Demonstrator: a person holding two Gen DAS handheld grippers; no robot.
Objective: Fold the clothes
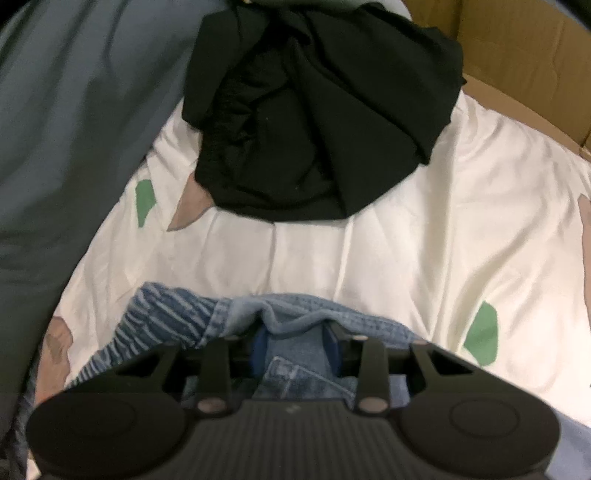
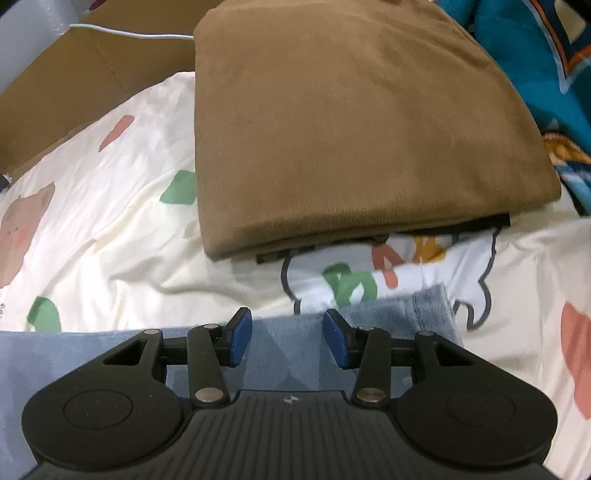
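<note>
Jeans (image 1: 295,354) in L gripper (image 1: 295,343) (no labels legible).

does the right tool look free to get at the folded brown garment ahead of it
Probably yes. The right tool is open over the denim, and only bare printed bedsheet lies between it and the folded brown garment; nothing blocks the near edge.

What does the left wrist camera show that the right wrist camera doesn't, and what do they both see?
Only the left wrist view shows the crumpled black garment and a grey-blue fabric beside it, plus the left gripper with denim bunched between its fingers. Only the right wrist view shows the folded brown garment, a teal printed fabric, a white cable and the open right gripper. Both show the jeans, the patterned white bedsheet and cardboard.
</note>
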